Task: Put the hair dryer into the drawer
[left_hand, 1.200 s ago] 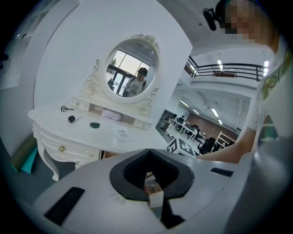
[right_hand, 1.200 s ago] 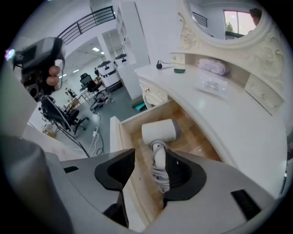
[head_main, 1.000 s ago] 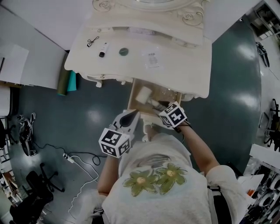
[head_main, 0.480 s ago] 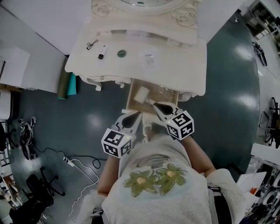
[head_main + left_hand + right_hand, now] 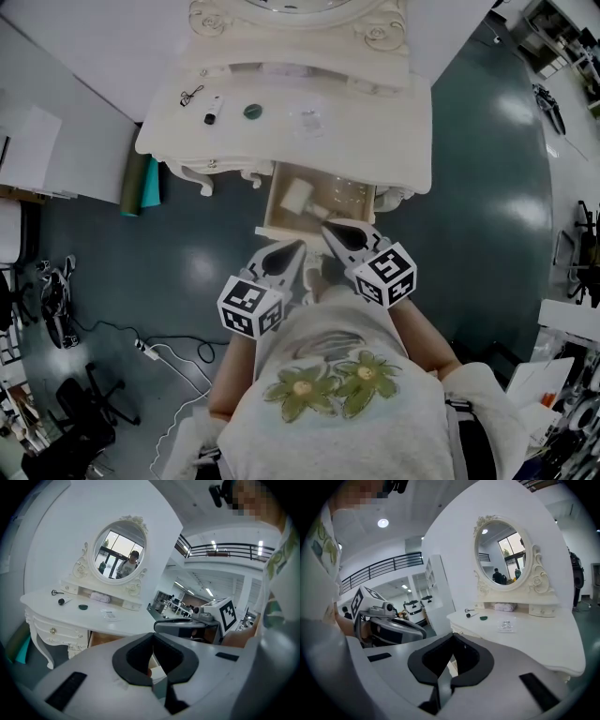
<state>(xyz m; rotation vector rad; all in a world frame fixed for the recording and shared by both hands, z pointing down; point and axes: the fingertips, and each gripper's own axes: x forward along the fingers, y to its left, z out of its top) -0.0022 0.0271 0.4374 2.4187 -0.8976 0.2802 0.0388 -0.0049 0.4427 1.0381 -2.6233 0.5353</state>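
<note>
Grippers come first, close in front of you. Your right gripper [image 5: 330, 228] has just closed its jaws; they meet with nothing between them, and it hangs over the drawer's front edge. Your left gripper [image 5: 292, 249] sits just beside it, jaws likewise together and empty.

Just beyond their tips, the drawer [image 5: 274, 208] stands pulled out from under the dressing table [image 5: 394, 131]. The hair dryer [image 5: 298, 195] lies inside it, a white body toward the left side, touching neither gripper. By the look of it the dryer is where the task wants it, and what is left, in my judgement, is pushing the drawer shut.

If you must shift the dryer, expect a hard, smooth plastic shell, light but lopsided, that can slide in the pads. Take it by the handle close to the body, though the handle does not show clearly here.

Farther back on the table top lie a small dark bottle [image 5: 212, 111], a round green lid [image 5: 252, 111] and a clear packet [image 5: 307, 119]. Behind them rises the oval mirror [image 5: 119, 550].
</note>
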